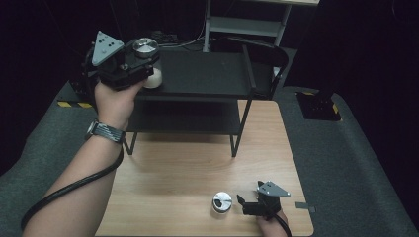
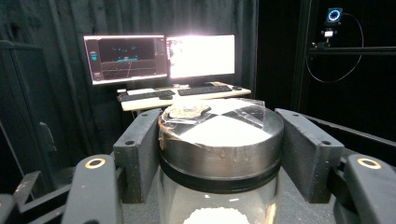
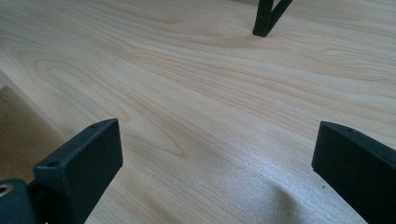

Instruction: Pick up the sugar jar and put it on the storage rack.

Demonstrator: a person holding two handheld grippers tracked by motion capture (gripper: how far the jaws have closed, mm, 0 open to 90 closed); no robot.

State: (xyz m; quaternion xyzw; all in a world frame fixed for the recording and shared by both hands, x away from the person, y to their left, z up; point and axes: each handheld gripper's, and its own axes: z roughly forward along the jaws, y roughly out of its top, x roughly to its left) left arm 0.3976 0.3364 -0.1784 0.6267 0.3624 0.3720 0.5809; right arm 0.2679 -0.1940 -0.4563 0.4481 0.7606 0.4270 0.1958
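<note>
My left gripper (image 1: pixel 141 63) is shut on a glass jar (image 1: pixel 148 59) with a round metal lid and white powder inside, held over the left end of the black shelf rack (image 1: pixel 202 74). In the left gripper view the jar (image 2: pixel 222 135) sits squeezed between both black pads (image 2: pixel 137 149), the lid just above them. A second jar (image 1: pixel 222 201) with a metal lid stands on the wooden table (image 1: pixel 188 163) near its front edge. My right gripper (image 1: pixel 243 205) rests just right of that jar, open, with bare wood between its pads (image 3: pixel 79 163).
The rack has two tiers and thin legs on the table; one leg (image 3: pixel 266 18) stands ahead of the right gripper. A grey padded surround (image 1: pixel 346 148) borders the table. Two lit monitors (image 2: pixel 163 56) on a desk stand behind the held jar.
</note>
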